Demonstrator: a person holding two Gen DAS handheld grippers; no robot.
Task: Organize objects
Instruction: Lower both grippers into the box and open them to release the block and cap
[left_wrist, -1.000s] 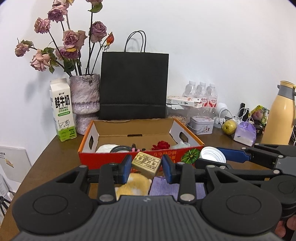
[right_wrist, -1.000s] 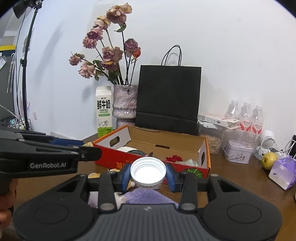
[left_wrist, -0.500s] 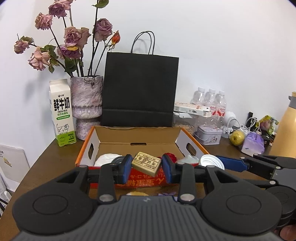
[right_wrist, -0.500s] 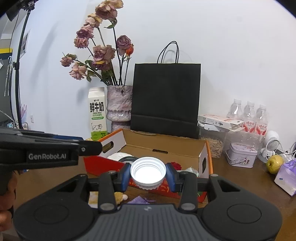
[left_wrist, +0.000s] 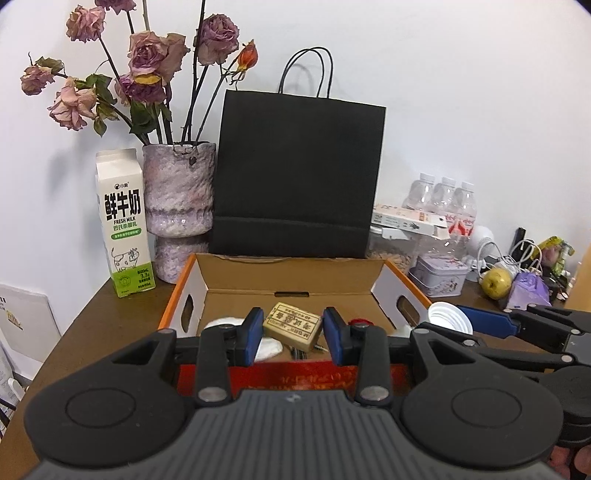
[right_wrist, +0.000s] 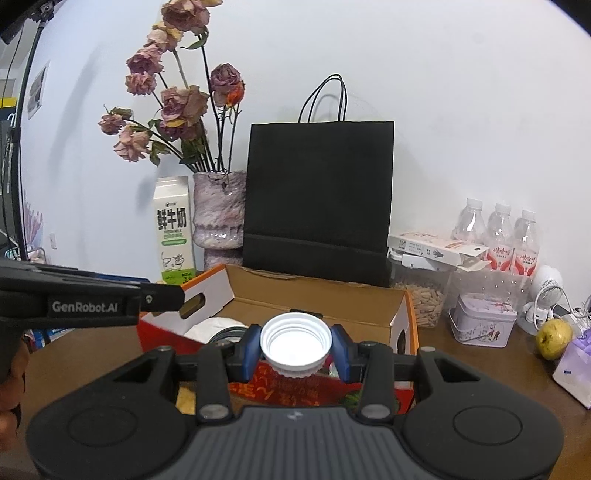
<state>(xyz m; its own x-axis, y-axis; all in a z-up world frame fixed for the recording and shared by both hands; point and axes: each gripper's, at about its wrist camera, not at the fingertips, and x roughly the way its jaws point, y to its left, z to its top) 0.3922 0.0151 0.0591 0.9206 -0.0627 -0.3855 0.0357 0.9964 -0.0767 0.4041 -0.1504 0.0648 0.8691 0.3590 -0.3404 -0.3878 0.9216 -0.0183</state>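
Blue-padded left gripper (left_wrist: 292, 334) clamps a tan block (left_wrist: 292, 325) (right gripper (right_wrist: 295, 349) pinches a white cap (right_wrist: 294, 345)).

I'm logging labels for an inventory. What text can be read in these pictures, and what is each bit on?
"鲜牛奶" and "FRESH MILK": milk carton.
"GenRobot.AI": side of the left gripper.
Raised characters on the tan block: too blurred to read.
Print on the red box front, flat white carton and bottle labels: unreadable.

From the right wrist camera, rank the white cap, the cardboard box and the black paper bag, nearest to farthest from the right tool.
1. White cap: gripped in the right tool.
2. Cardboard box: just ahead, below.
3. Black paper bag: behind the box, at the wall.
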